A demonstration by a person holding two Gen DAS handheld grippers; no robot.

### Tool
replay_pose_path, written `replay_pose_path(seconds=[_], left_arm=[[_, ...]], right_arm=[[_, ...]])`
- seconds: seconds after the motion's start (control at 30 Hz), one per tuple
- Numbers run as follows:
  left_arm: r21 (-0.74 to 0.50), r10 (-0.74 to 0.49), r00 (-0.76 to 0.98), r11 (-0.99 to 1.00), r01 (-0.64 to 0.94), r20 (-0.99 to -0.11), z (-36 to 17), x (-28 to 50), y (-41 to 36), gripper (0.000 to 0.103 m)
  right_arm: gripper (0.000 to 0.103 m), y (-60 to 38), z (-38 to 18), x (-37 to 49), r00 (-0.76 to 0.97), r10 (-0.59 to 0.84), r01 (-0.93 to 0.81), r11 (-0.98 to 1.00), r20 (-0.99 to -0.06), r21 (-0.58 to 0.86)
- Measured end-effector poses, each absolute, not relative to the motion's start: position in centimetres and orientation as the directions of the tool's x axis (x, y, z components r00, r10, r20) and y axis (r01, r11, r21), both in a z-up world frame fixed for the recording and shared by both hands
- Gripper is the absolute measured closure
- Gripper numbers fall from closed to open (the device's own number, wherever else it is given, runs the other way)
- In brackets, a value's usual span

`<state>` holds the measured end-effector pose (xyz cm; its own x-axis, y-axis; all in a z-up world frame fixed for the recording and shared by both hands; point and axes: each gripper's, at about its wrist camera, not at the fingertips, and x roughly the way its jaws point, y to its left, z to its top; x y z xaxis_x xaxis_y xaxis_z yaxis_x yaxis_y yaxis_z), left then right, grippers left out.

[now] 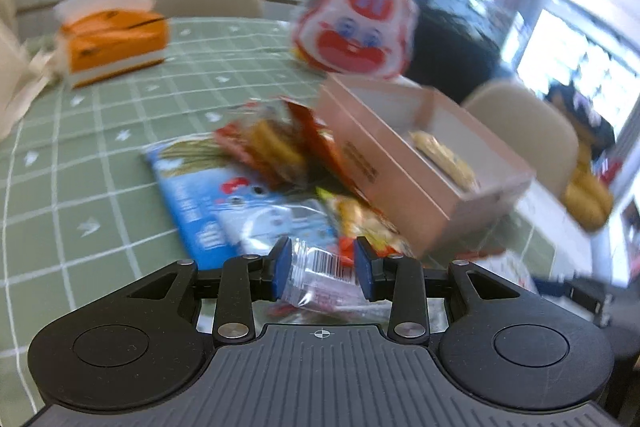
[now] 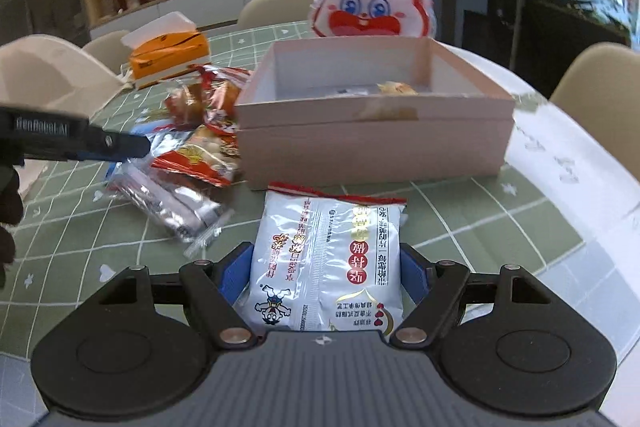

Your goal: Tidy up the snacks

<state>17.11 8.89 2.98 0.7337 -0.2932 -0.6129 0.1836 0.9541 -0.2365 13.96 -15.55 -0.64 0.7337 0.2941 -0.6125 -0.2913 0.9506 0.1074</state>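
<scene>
Carrying both packets boxward: left gripper (image 1: 322,269) pinches a clear wrapper (image 1: 320,279), right gripper (image 2: 326,279) clamps the white pouch (image 2: 326,259); lift over the box (image 2: 372,131) rim at twelve o'clock before releasing.

The left gripper (image 1: 322,267) points down at a slant, its blue pads (image 1: 282,265) pressed on a small clear packet (image 1: 320,277). The right gripper (image 2: 326,275) also tilts downward, its jaws set wide and clamped on either side of a silver snack bag (image 2: 326,259). Seen from the right wrist, the left gripper's fingers (image 2: 116,143) reach in from the left edge.
</scene>
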Motion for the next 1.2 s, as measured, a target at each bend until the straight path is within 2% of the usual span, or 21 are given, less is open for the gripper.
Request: replay_pose_path(seconds=[0.13, 0.27, 0.4, 0.53, 0.7, 0.97, 1.2], left_arm=[[-0.193, -0.276, 0.748, 0.961, 0.199, -0.604, 3.4, 17.4, 7.7, 0.064], [-0.212, -0.212, 0.774, 0.972, 0.103, -0.597, 4.2, 17.5, 8.9, 0.065], [-0.274, -0.238, 0.742, 0.959, 0.075, -0.627, 3.8, 16.2, 10.5, 0.064], [-0.343, -0.284, 0.688, 0.938, 0.054, -0.668, 2.6, 14.4, 12.2, 0.065], [-0.369, -0.258, 0.696, 0.929, -0.011, -0.67, 1.9, 14.1, 13.9, 0.065], [-0.382, -0.253, 0.729, 0.924, -0.012, -0.636, 2.9, 15.2, 12.4, 0.064], [-0.372, -0.269, 0.729, 0.928, 0.021, -0.63, 2.5, 13.8, 12.7, 0.064]], right_arm=[[0.026, -15.9, -0.7, 14.2, 0.736, 0.3, -0.277, 0.951, -0.606, 0.135], [0.026, -14.6, -0.6, 14.9, 0.745, 0.249, -0.254, 0.964, -0.619, 0.082], [0.026, -12.2, -0.5, 16.1, 0.739, 0.22, -0.278, 0.961, -0.637, 0.009], [0.026, -9.9, -0.3, 15.0, 0.676, 0.33, -0.394, 0.917, -0.658, 0.055], [0.026, -7.2, -0.1, 12.5, 0.586, 0.471, -0.543, 0.832, -0.66, 0.111], [0.026, -10.2, -0.2, 13.8, 0.702, 0.319, -0.388, 0.921, -0.637, 0.034], [0.026, -9.8, -0.3, 16.1, 0.716, 0.205, -0.305, 0.952, -0.667, -0.035]])
